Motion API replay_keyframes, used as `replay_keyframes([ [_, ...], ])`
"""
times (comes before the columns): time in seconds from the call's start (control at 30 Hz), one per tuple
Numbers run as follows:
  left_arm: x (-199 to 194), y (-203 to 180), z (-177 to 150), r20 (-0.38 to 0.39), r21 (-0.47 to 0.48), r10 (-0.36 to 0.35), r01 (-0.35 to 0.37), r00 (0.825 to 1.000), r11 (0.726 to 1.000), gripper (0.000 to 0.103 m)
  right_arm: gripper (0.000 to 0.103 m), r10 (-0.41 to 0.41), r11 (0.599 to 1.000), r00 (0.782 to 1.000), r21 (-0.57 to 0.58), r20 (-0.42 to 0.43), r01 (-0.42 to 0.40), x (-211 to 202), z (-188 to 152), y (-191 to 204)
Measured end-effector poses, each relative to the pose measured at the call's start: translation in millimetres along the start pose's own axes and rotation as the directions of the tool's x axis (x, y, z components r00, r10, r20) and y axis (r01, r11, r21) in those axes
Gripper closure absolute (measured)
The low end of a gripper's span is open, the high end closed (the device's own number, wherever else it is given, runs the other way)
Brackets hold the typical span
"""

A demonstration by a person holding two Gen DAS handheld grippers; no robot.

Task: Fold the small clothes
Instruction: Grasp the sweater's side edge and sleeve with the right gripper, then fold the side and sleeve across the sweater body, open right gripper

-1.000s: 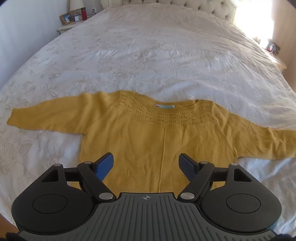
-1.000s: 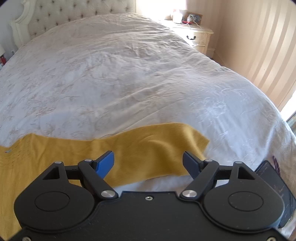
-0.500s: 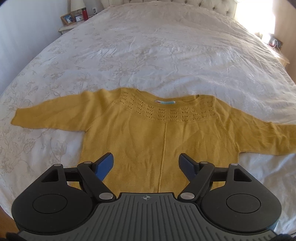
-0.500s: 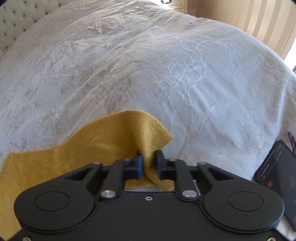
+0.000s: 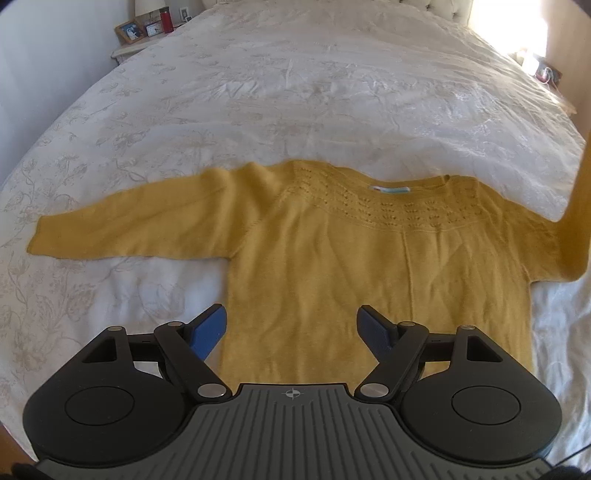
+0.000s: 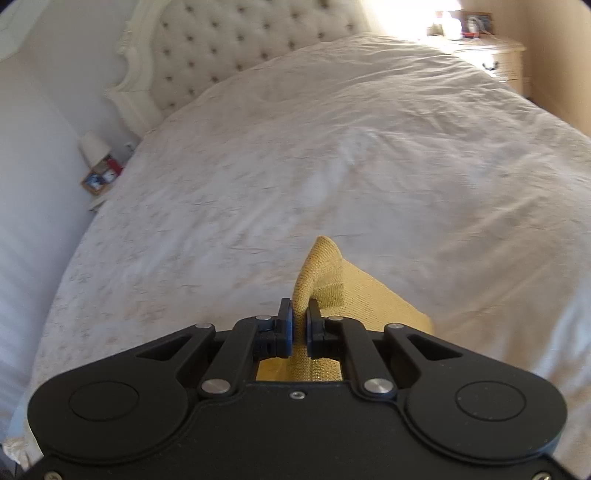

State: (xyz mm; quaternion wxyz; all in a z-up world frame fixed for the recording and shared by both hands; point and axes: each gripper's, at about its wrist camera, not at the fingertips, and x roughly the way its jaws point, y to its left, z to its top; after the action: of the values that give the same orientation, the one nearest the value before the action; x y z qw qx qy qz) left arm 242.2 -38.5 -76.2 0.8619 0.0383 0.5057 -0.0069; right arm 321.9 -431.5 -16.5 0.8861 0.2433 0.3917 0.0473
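Observation:
A mustard-yellow knit sweater (image 5: 369, 266) lies flat, front up, on the white bedspread (image 5: 314, 92), neck away from me. Its left sleeve (image 5: 129, 229) is stretched out flat to the left. Its right sleeve (image 5: 576, 206) rises steeply off the bed at the right edge of the left wrist view. My left gripper (image 5: 291, 328) is open and empty, hovering over the sweater's lower hem. My right gripper (image 6: 300, 321) is shut on the cuff end of the right sleeve (image 6: 321, 269), held up above the bed.
A tufted cream headboard (image 6: 240, 48) stands at the far end of the bed. A nightstand with photo frames and a red bottle (image 5: 147, 27) is at the far left. A cream dresser (image 6: 495, 55) stands at the far right.
My right gripper, shut on the right sleeve's cuff, has lifted it off the bed and swung toward the headboard. The left gripper has shifted slightly left and stays open.

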Motion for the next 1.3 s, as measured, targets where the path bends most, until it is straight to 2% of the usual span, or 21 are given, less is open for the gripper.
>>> replay_keyframes([
  [0.1,4,27,0,0.003,0.004,0.011,-0.011,1.0,1.0,0.026,0.089,0.096,0.994,0.995,-0.05,-0.038,-0.098,36,-12,64],
  [0.2,10,54,-2,-0.007,-0.006,0.016,-0.016,1.0,1.0,0.026,0.089,0.154,0.983,0.983,-0.089,-0.1,-0.163,82,-33,120],
  [0.33,19,83,-4,-0.029,-0.024,0.017,-0.018,0.999,1.0,0.026,0.089,0.179,0.967,0.964,-0.146,-0.196,-0.21,142,-80,176],
  [0.37,22,89,-4,-0.033,-0.026,0.02,-0.02,0.999,0.999,0.026,0.087,0.183,0.963,0.958,-0.158,-0.221,-0.22,155,-92,186],
  [0.4,24,94,-4,-0.038,-0.028,0.022,-0.023,0.999,0.999,0.026,0.081,0.195,0.957,0.949,-0.166,-0.247,-0.239,167,-106,197],
  [0.47,29,102,-4,-0.046,-0.031,0.023,-0.025,0.999,0.999,0.026,0.08,0.23,0.944,0.936,-0.171,-0.266,-0.281,181,-129,210],
  [0.53,33,106,-5,-0.05,-0.032,0.018,-0.02,0.999,0.999,0.026,0.067,0.231,0.942,0.933,-0.176,-0.277,-0.286,186,-144,216],
  [0.57,35,108,-4,-0.05,-0.032,0.013,-0.015,0.999,0.999,0.026,0.052,0.223,0.944,0.935,-0.179,-0.277,-0.278,185,-149,216],
  [0.6,36,109,-3,-0.049,-0.032,0.009,-0.01,0.999,0.999,0.026,0.047,0.214,0.947,0.938,-0.178,-0.274,-0.268,182,-151,215],
  [0.7,43,108,2,-0.042,-0.03,-0.012,0.011,0.999,1.0,0.026,0.047,0.173,0.962,0.948,-0.161,-0.268,-0.221,173,-157,194],
  [0.8,53,102,11,-0.026,-0.026,-0.034,0.033,0.999,0.999,0.026,0.047,0.074,0.98,0.968,-0.163,-0.242,-0.116,159,-160,159],
  [0.9,68,89,23,-0.01,-0.032,-0.087,0.087,0.996,0.996,0.026,0.047,-0.036,0.984,0.974,-0.176,-0.223,-0.004,139,-162,116],
  [1.03,92,66,35,-0.025,-0.06,-0.188,0.186,0.982,0.981,0.026,0.047,-0.154,0.974,0.961,-0.197,-0.229,0.109,122,-164,69],
  [1.1,105,51,36,-0.045,-0.04,-0.217,0.216,0.975,0.976,0.027,0.047,-0.247,0.954,0.944,-0.227,-0.217,0.198,120,-166,49],
  [1.17,115,35,34,-0.064,0.007,-0.188,0.189,0.98,0.982,0.027,0.047,-0.293,0.942,0.93,-0.233,-0.224,0.241,121,-169,34],
  [1.3,128,18,30,-0.08,0.061,-0.173,0.178,0.982,0.982,0.029,0.047,-0.282,0.95,0.923,-0.208,-0.262,0.231,128,-171,9],
])
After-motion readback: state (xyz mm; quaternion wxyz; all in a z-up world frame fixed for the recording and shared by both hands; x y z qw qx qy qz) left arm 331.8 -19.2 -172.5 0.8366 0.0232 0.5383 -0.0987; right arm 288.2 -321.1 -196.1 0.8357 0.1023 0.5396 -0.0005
